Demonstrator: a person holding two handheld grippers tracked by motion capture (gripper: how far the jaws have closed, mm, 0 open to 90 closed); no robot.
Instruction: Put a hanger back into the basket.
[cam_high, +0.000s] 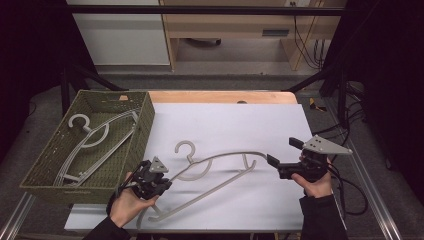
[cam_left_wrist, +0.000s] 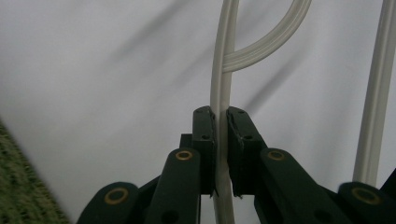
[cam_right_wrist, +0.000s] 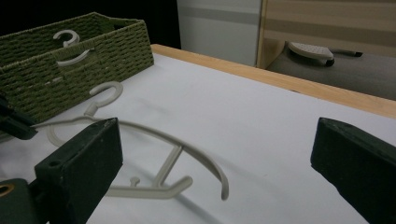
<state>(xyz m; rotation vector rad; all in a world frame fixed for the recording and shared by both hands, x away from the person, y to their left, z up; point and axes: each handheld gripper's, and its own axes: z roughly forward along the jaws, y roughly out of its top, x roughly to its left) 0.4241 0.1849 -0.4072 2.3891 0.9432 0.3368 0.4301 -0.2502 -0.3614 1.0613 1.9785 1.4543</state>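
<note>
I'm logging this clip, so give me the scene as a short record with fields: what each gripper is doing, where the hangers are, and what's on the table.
left gripper: shut on the arm of the loose hanger, near its left end
right gripper: open, holds nothing, just right of the hanger's right end
loose hanger: grey, on the white sheet, hook towards the basket
basket: green, woven, at the table's left edge
basket contents: grey hangers, count unclear
table: wooden edge showing beyond the sheet
</note>
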